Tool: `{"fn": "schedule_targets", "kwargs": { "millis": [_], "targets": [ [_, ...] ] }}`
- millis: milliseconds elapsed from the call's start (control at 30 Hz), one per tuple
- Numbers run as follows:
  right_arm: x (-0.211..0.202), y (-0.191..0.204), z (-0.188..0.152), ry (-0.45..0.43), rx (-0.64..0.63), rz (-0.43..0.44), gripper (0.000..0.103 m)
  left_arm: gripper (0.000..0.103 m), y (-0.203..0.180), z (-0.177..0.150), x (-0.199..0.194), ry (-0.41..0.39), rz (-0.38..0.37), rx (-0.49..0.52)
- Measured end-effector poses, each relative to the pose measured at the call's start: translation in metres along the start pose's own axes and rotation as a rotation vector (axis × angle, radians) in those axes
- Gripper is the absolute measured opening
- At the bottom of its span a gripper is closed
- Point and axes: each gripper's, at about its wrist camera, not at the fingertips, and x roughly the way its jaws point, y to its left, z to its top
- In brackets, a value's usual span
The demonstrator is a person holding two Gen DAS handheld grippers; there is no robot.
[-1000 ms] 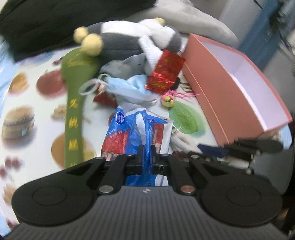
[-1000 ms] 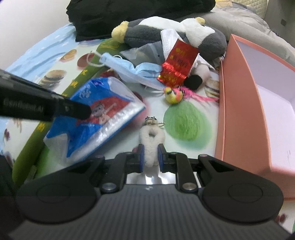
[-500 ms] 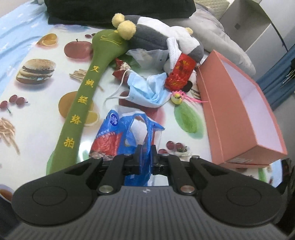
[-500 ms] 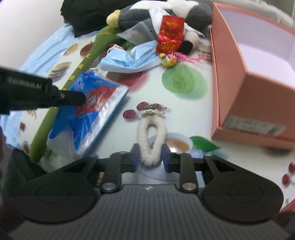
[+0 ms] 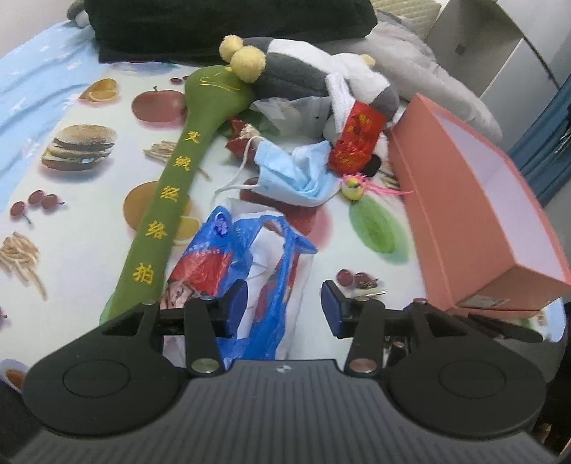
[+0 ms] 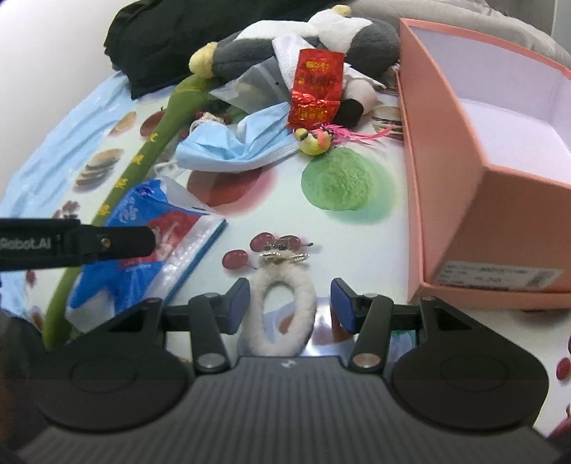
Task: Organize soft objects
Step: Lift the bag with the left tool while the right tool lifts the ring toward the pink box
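Observation:
In the left wrist view my left gripper is over a blue and red plastic bag that lies on the food-print tablecloth. Its jaws are opening, with the bag's near end between them and not pressed. My right gripper has its jaws opening around a white fluffy loop keychain that rests on the cloth, loose between the pads. A pile lies beyond: a long green plush stick, a blue face mask, a red foil packet and a grey and white plush toy.
An open salmon-pink box stands at the right, its inside bare. A small yellow bird toy with pink feathers lies near it. Black fabric and a grey cushion fill the back. One of the left gripper's fingers reaches in over the bag.
Both grippers have gone from shut to jaws apart. The left has let go of the plastic bag and the right has let go of the fluffy loop.

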Motion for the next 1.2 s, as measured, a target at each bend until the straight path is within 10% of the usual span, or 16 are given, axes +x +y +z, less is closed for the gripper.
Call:
{"fn": "schedule_targets", "kwargs": {
  "millis": [167, 300, 800, 1200],
  "targets": [
    [0.009, 0.009, -0.002, -0.007, -0.076, -0.001, 0.051, 0.052, -0.002, -0.003, -0.006, -0.023, 0.052, 0.013],
    [0.010, 0.016, -0.001, -0.010, -0.123, -0.009, 0.022, 0.057, 0.001, -0.004, -0.012, -0.018, 0.033, -0.006],
    [-0.007, 0.002, -0.004, -0.049, -0.038, -0.001, 0.017, 0.066, -0.003, -0.011, -0.013, -0.106, 0.131, 0.034],
    [-0.014, 0.003, 0.002, -0.022, -0.016, 0.007, 0.017, 0.025, 0.005, -0.008, 0.011, -0.046, 0.065, -0.007]
  ]
}}
